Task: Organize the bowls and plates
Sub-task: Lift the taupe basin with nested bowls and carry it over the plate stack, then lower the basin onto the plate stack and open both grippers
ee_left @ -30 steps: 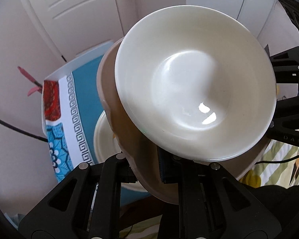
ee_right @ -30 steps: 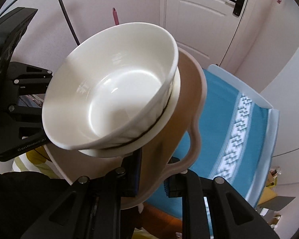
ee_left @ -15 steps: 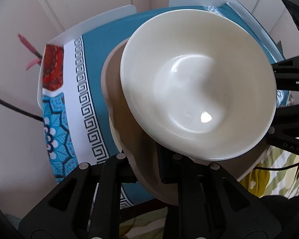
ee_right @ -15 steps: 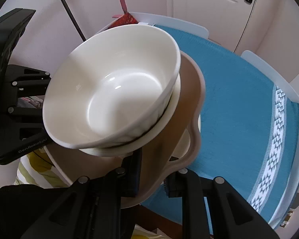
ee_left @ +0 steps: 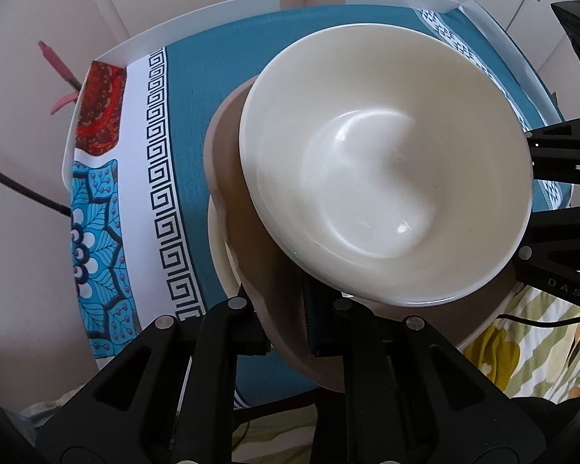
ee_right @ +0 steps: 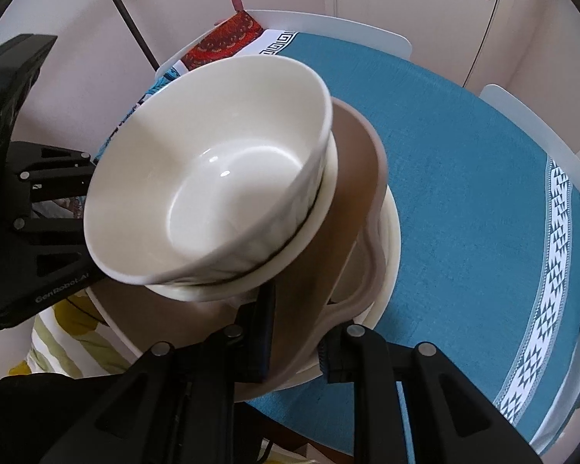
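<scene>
I hold a stack of dishes between both grippers. A white bowl [ee_left: 386, 197] sits on top of a brown plate [ee_left: 247, 232], with a cream plate [ee_left: 218, 255] under them. My left gripper [ee_left: 286, 328] is shut on the near rim of the stack. In the right wrist view the same white bowl [ee_right: 212, 193] rests in a second white bowl or dish [ee_right: 321, 216] on the brown plate [ee_right: 352, 178] over the cream plate [ee_right: 390, 247]. My right gripper [ee_right: 294, 332] is shut on the opposite rim. The stack is tilted, just above the table.
A table with a teal cloth [ee_left: 197, 89] [ee_right: 464, 178] lies under the stack, with a patterned white, blue and red border [ee_left: 96, 201]. White chair backs [ee_right: 367, 34] stand at the far edge. A door [ee_right: 413, 0] and walls are behind.
Both grippers have tipped downward with the stack and brought it over the table. The doors have left the view and the teal cloth fills it.
</scene>
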The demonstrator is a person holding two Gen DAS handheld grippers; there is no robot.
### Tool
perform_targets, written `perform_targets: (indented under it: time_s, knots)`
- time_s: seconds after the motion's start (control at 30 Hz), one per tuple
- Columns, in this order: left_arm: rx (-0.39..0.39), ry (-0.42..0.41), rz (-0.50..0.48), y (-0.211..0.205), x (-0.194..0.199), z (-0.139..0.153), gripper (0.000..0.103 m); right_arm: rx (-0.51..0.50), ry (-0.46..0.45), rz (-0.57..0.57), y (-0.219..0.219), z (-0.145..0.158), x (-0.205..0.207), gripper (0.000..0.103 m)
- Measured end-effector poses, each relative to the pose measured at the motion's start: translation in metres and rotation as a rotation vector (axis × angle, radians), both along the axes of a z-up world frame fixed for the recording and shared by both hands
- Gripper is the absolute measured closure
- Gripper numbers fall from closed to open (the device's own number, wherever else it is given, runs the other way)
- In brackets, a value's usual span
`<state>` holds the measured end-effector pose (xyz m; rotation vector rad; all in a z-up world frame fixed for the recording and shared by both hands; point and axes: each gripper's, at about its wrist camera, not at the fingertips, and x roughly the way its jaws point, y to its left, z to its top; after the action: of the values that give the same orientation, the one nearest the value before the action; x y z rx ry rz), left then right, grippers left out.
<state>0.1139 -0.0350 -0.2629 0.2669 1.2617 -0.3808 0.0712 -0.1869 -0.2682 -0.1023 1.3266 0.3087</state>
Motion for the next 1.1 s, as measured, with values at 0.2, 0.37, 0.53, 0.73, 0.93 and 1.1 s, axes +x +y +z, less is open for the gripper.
perform_targets:
  time_s: [0.2,0.37,0.53,0.73,0.93,1.1]
  knots:
    - [0.011,0.038,0.002,-0.002,0.005,0.000,0.092,-0.006,0.037,-0.030,0.003,-0.001,0.001,0.084]
    - [0.032,0.102,-0.018,-0.003,0.009,0.000,0.091,-0.026,0.074,-0.048,0.006,0.001,0.002,0.084]
    - [0.051,0.146,-0.042,-0.006,0.012,0.001,0.090,-0.038,0.105,-0.064,0.007,0.005,0.001,0.083]
    - [0.043,0.180,-0.045,-0.005,0.013,0.009,0.084,-0.037,0.130,-0.083,0.007,0.002,0.006,0.080]
    - [0.084,0.127,-0.058,-0.004,0.005,0.026,0.048,-0.045,0.148,-0.094,0.009,0.009,0.008,0.074]
    - [0.079,0.114,-0.050,-0.003,-0.002,0.036,0.047,-0.048,0.154,-0.110,0.011,0.020,0.002,0.069]
